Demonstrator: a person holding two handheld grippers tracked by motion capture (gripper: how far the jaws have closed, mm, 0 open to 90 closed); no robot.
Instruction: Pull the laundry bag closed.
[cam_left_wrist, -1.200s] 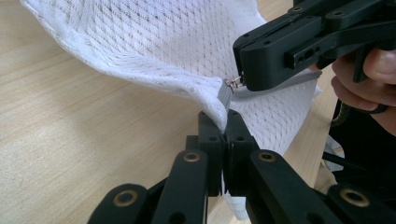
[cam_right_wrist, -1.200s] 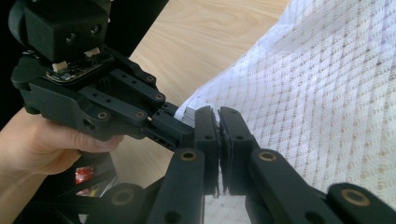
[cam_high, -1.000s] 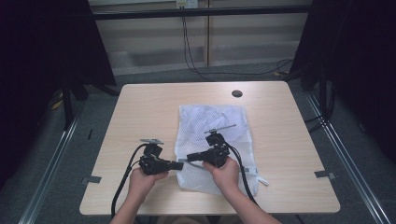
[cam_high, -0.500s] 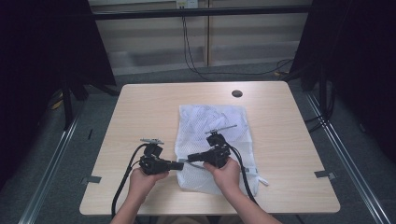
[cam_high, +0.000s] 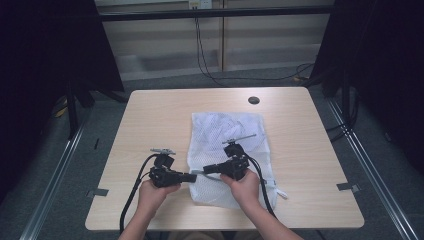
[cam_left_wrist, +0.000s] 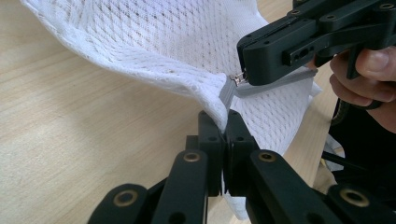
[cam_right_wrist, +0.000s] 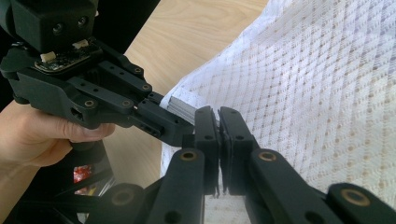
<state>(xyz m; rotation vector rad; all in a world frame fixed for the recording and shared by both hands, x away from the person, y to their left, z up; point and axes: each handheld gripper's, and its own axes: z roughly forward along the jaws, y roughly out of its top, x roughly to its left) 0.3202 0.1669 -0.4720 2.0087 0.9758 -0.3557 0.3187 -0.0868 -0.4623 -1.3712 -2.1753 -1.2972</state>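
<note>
We see a white mesh fabric bag (cam_high: 225, 150) lying flat on the pale wooden table (cam_high: 150, 110), a little right of the centre of the high view, its near edge by the person's hands. The left gripper (cam_high: 190, 176), a black two-jaw tool, sits in the lower middle of that view and points right toward the bag's near left corner. The right gripper (cam_high: 206, 170), also black, points left toward it from over the bag, so the two tips nearly meet.

In the left gripper view, its jaws stand together at the bottom centre, clamped on the bag's white hem (cam_left_wrist: 212, 100), which rises between them. Just above, at the upper right, the right gripper (cam_left_wrist: 245, 79) pinches a small metal zipper pull (cam_left_wrist: 239, 78) on a grey zipper strip (cam_left_wrist: 261, 88).

In the right gripper view, its jaws (cam_right_wrist: 218, 122) are pressed together at the centre, and the left gripper (cam_right_wrist: 180, 128) grips the bag's edge just beside them, at the left of the frame.
</note>
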